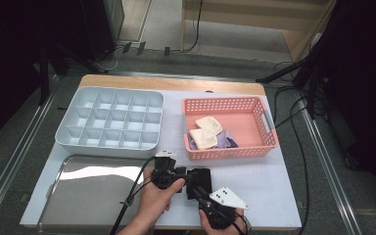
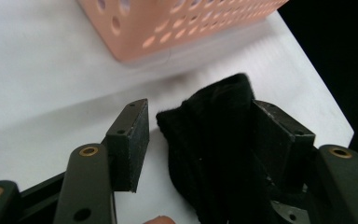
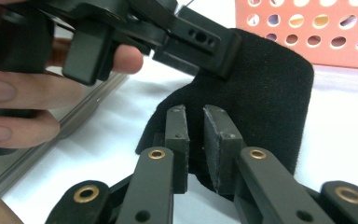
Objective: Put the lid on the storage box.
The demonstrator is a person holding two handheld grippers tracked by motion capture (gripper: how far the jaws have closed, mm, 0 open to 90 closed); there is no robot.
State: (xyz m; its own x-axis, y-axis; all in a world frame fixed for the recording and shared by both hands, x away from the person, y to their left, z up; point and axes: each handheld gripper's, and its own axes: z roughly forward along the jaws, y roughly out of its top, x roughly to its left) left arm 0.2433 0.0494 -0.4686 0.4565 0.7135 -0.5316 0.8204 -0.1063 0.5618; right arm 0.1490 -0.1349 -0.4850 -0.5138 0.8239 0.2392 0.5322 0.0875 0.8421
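Note:
A black cloth (image 1: 201, 177) lies folded on the white table in front of the pink basket (image 1: 225, 152). My left gripper (image 1: 188, 179) comes at it from the left and stands open. In the left gripper view the cloth (image 2: 214, 144) rests against the right jaw, and a gap shows beside the left pad (image 2: 137, 140). My right gripper (image 1: 199, 189) reaches in from the near side. Its jaws (image 3: 194, 114) are nearly together, pinching the near edge of the cloth (image 3: 270, 93). The left gripper (image 3: 144, 49) hangs over the cloth's far side in the right gripper view.
The pink basket (image 3: 307, 28) holds cream cloths (image 1: 205, 132) and a purple one (image 1: 226, 140). A white divided tray (image 1: 110, 120) stands at the back left. A shiny metal tray (image 1: 93, 188) lies at the front left, close to the left hand.

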